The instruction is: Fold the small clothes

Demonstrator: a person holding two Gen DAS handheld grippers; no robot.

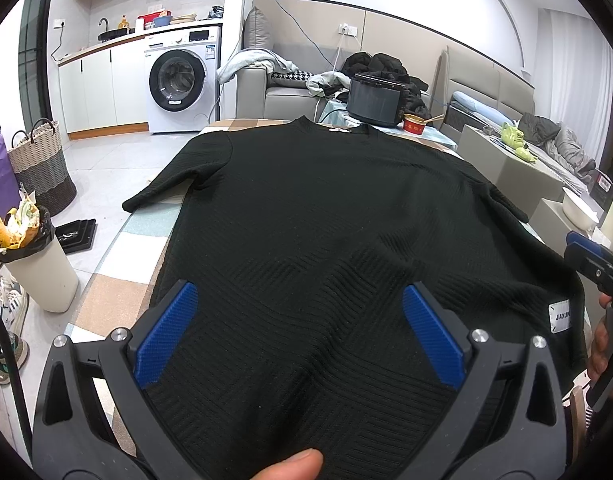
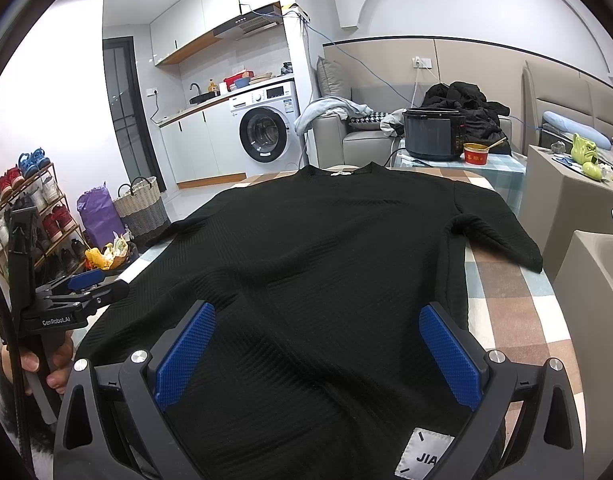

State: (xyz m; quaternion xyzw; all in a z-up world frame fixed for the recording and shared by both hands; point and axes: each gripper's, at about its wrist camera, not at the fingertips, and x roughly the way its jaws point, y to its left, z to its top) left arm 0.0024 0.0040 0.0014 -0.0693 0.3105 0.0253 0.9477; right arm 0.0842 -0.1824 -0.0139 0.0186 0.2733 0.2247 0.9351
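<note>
Both grippers, left [image 1: 299, 330] and right [image 2: 317, 350], hold jaws released over the black sweater [image 1: 326, 216], its label [image 2: 424, 453] reading "JIA".

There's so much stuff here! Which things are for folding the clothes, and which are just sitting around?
For the job:
- black ribbed knit sweater, spread flat
- left gripper, open
- right gripper, open

Just lying about:
- dark grey round rice cooker
- small red bowl
- white front-loading washing machine
- woven two-tone laundry basket

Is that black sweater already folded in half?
No. The black sweater lies spread flat on the checked table cover, both sleeves out to the sides.
</note>
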